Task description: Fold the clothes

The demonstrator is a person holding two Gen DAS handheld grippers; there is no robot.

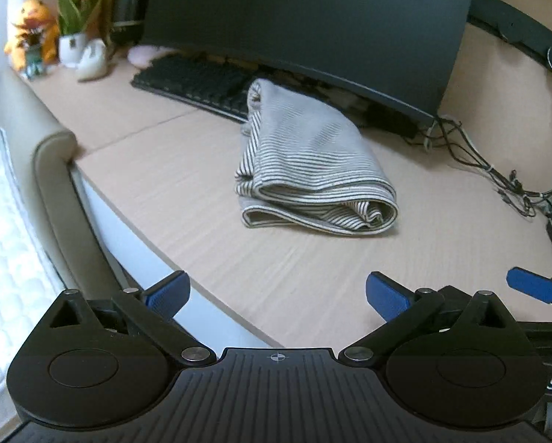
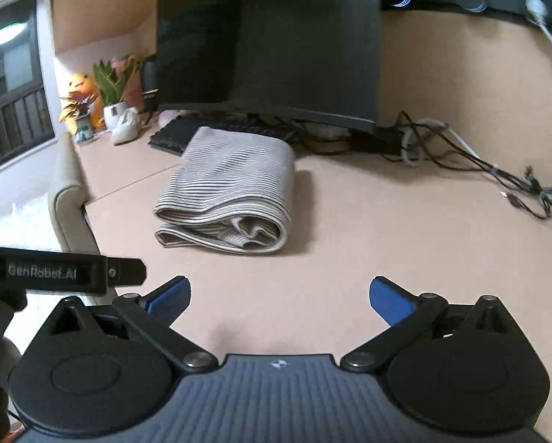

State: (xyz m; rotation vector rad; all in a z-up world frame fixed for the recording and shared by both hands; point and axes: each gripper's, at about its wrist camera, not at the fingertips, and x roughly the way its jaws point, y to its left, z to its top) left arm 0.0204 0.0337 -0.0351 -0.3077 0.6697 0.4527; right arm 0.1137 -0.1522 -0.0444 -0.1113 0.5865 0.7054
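Left wrist view shows the left tongs (image 1: 276, 295) spread wide and empty near the desk (image 1: 165, 170) edge; the striped garment (image 1: 312, 162) lies folded mid-desk, soft and light, probably best pinched at its layered front hem. Right wrist view shows the right tongs (image 2: 279, 297) likewise agape, plus cables (image 2: 497, 173).

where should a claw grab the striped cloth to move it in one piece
Grip the rolled right end of the near edge of the striped cloth, coming in low from the near side. There the layers curl together into one thick bundle; at the near left the two flaps gape apart, so a pinch would catch only one.
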